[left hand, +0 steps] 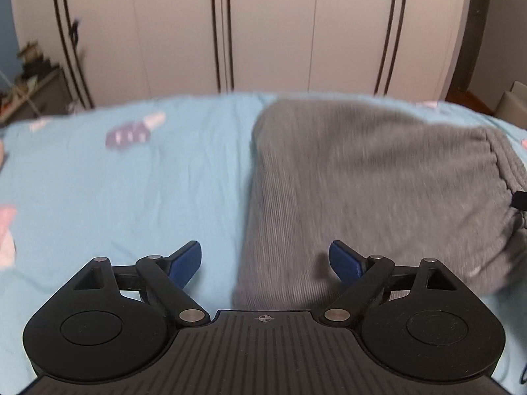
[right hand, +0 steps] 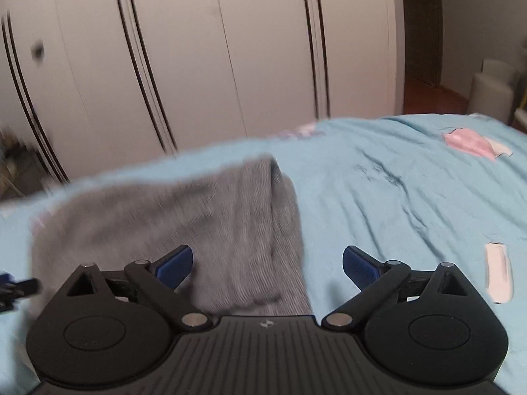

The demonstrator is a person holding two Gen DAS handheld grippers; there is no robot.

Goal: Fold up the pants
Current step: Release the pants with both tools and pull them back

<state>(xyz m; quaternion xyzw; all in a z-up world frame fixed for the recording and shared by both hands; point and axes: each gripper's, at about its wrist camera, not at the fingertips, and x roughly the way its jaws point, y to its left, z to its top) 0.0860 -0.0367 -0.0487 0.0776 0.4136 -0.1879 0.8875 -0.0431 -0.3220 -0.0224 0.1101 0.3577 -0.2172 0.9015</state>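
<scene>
Grey ribbed pants [left hand: 372,191] lie folded in a compact stack on the light blue bedsheet [left hand: 131,197], their elastic waistband at the right edge. My left gripper [left hand: 265,260] is open and empty, hovering over the near left edge of the stack. In the right wrist view the same pants [right hand: 197,217] lie left of centre on the sheet [right hand: 411,197]. My right gripper [right hand: 266,265] is open and empty above the near right edge of the stack. Both views are motion-blurred.
White wardrobe doors [left hand: 263,29] with dark vertical lines stand behind the bed. A cluttered shelf [left hand: 29,79] is at far left. The sheet carries pink and purple printed patches [right hand: 474,143]. A white bin [right hand: 490,89] stands on the floor at right.
</scene>
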